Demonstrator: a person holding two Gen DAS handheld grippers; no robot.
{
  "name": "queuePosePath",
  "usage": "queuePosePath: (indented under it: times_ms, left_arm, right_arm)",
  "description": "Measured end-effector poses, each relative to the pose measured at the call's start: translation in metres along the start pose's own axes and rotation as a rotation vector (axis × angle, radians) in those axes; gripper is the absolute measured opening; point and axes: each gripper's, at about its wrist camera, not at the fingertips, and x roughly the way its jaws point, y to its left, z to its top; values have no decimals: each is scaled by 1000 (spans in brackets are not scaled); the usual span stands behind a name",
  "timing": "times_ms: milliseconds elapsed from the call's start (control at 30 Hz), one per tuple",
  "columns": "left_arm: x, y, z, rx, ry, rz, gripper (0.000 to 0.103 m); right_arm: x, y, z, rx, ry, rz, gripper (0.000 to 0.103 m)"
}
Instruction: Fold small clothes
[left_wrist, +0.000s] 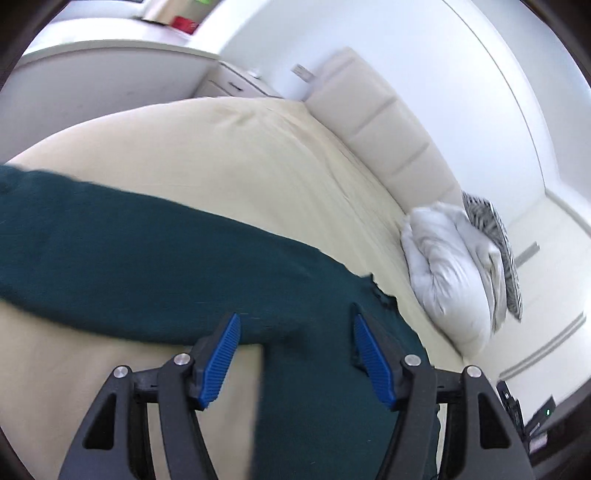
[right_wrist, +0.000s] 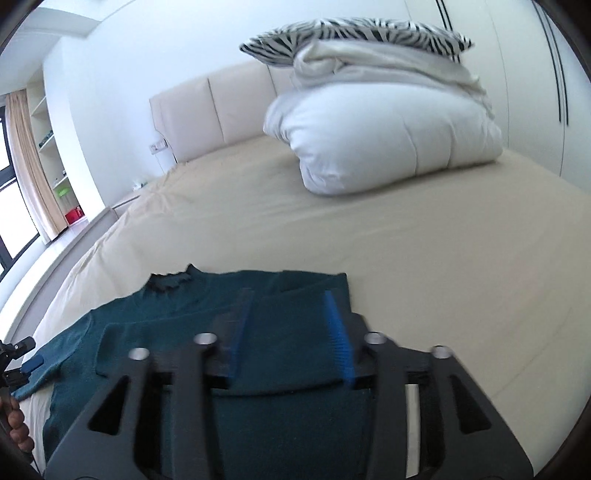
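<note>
Dark green sweater (right_wrist: 184, 325) spread flat on the bed (right_wrist: 369, 236), partly folded, one sleeve laid across the body. Left hand-held gripper (left_wrist: 295, 354) above the sweater, blue pads (left_wrist: 221, 365) wide apart, nothing between them (fabric below, not pinched). Right hand-held gripper (right_wrist: 291, 336) likewise gaping over the folded part, holding nothing. White duvet (right_wrist: 388, 140) bundled at 1 o'clock in the right wrist view, zebra-striped pillow (right_wrist: 354, 33) on top. Padded headboard (right_wrist: 214, 110) at 11 o'clock.

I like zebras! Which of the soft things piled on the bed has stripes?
The zebra-striped pillow on top of the pile. The quilt and folded blanket beneath are plain white.
</note>
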Motion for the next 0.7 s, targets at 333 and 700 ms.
queuePosePath:
  times_ms: [333, 700]
  left_arm:
    - [-105, 154, 7, -468, -230, 78, 68]
    - [-82, 207, 43, -711, -344, 94, 22]
  right_arm:
    - [-65, 93, -3, 22, -9, 241, 101]
    - [-71, 103, -32, 149, 143, 336, 101]
